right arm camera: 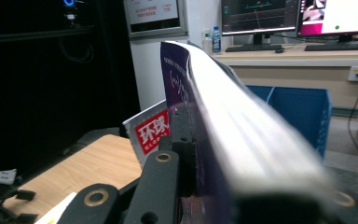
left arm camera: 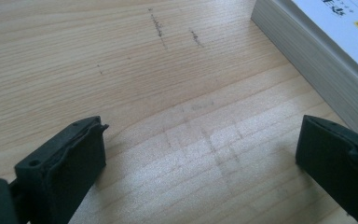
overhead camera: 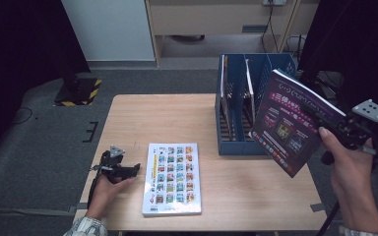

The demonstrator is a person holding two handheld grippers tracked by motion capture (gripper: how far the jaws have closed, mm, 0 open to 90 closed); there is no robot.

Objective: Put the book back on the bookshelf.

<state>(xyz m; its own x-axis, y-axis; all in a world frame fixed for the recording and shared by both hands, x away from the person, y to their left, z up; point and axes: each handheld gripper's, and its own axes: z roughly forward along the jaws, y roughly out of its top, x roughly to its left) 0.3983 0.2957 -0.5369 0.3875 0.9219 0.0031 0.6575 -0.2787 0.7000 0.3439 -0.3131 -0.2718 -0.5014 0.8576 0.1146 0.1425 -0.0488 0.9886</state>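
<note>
Purple book (overhead camera: 290,123) clamped in our right gripper (overhead camera: 347,132), held in the air to the right of the blue file rack (overhead camera: 236,103).

We grip it at its right edge, jaws closed tight on cover and pages; it looks thick yet floppy, its pages bowing in the right gripper view, so we judge a hold near the spine steadier. Our left gripper (overhead camera: 120,169) rests open and empty on the table (overhead camera: 177,113), just left of the white book (overhead camera: 172,179) lying flat.

free: table centre (overhead camera: 226,182) | blocked: white book (overhead camera: 172,179), blue rack (overhead camera: 236,105)
</note>
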